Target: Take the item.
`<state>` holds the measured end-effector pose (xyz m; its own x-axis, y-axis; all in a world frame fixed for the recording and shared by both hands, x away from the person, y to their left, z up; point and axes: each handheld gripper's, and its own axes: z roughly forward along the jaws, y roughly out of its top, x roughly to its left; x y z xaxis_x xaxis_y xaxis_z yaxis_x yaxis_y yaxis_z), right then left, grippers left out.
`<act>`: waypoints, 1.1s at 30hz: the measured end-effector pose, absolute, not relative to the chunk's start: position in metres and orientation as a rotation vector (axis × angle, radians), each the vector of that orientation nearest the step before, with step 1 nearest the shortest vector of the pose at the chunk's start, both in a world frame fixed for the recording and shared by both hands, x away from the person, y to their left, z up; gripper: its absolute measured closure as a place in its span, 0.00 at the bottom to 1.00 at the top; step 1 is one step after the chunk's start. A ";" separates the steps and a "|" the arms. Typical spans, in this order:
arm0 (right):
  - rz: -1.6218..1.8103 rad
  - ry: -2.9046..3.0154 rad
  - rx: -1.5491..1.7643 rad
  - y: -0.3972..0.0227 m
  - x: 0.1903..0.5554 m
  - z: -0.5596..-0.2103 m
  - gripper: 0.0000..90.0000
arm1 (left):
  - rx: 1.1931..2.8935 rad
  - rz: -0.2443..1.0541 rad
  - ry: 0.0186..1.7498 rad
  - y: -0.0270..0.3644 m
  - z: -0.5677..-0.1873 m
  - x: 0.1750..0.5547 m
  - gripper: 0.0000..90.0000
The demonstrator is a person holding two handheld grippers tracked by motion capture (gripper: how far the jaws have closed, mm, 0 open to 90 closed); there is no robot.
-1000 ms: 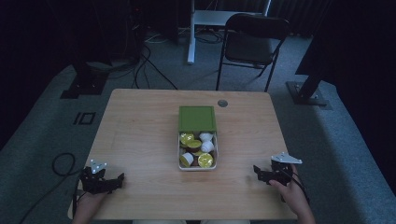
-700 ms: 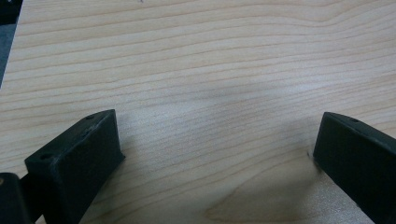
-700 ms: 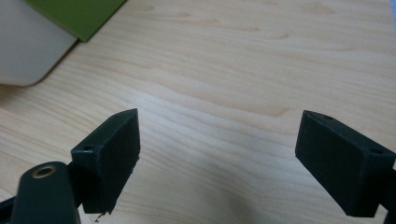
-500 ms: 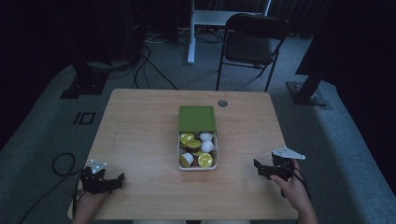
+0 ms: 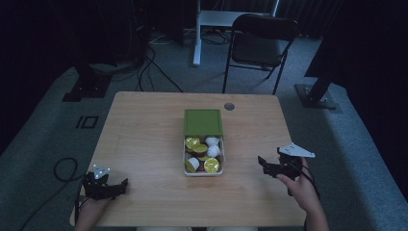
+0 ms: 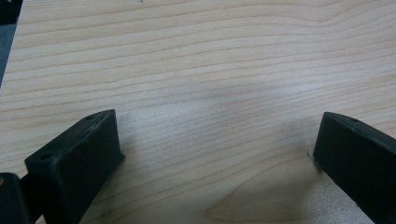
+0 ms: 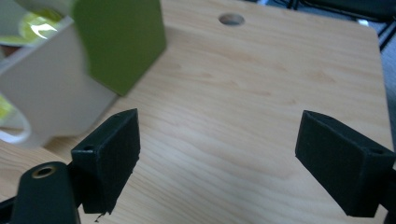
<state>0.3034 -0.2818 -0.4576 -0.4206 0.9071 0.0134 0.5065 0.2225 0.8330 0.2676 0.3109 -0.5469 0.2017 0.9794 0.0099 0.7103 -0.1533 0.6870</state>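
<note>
**Both tools empty, box of capsules untouched**

Your right tool (image 5: 270,166) sits off the right side of the box (image 5: 203,169), lifted a little above the bench (image 5: 144,139), with its jaws spread wide and nothing between them. In the right gripper view the white wall of the box (image 7: 51,98) and its green lid (image 7: 119,42) lie to the upper left of the jaws, near but not touching, and the cable hole (image 7: 231,19) in the bench shows farther off. Your left tool (image 5: 108,187) rests at the near left corner of the bench, well apart from the box; its jaws are also wide, and the left gripper view looks down on bare wood (image 6: 210,93) between them.

The box stands in the middle of the bench, open, with its green lid (image 5: 203,121) folded back on the far side. Inside lie several round capsules (image 5: 204,154), some with yellow-green tops and some white; how they are stacked is hard to tell in this light.

As for progress, you appear to be at the very start: no capsule is out on the bench, and neither tool has hold of anything. The right tool is the nearer one and points toward the box, so the reach looks like yours to make from that side. All of the picking or closing work is left.
</note>
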 end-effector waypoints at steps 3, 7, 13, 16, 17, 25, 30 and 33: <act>1.119 2.023 1.276 -0.274 0.304 -0.450 0.15 | 1.931 0.635 1.567 0.311 -0.547 0.268 0.01; 1.161 2.028 1.254 -0.264 0.306 -0.444 0.15 | 1.931 0.635 1.567 0.311 -0.547 0.268 0.01; 1.185 2.040 1.225 -0.251 0.311 -0.437 0.15 | 1.931 0.635 1.567 0.311 -0.547 0.268 0.01; 1.202 2.049 1.211 -0.245 0.313 -0.434 0.15 | 1.931 0.635 1.567 0.311 -0.547 0.268 0.01; 1.208 2.052 1.205 -0.242 0.313 -0.433 0.15 | 1.931 0.635 1.567 0.311 -0.547 0.268 0.01; 1.248 2.079 1.152 -0.221 0.316 -0.425 0.15 | 1.931 0.635 1.567 0.311 -0.547 0.268 0.01; 1.273 2.095 1.125 -0.209 0.317 -0.421 0.15 | 1.931 0.635 1.567 0.311 -0.547 0.268 0.01; 1.297 2.102 1.116 -0.203 0.317 -0.420 0.15 | 1.930 0.634 1.567 0.311 -0.547 0.268 0.01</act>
<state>0.3173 -0.2030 -0.4197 -0.5849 0.8095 0.0517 0.4095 0.2397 0.8803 0.2676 0.3109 -0.5469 0.2015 0.9794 0.0096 0.7105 -0.1530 0.6869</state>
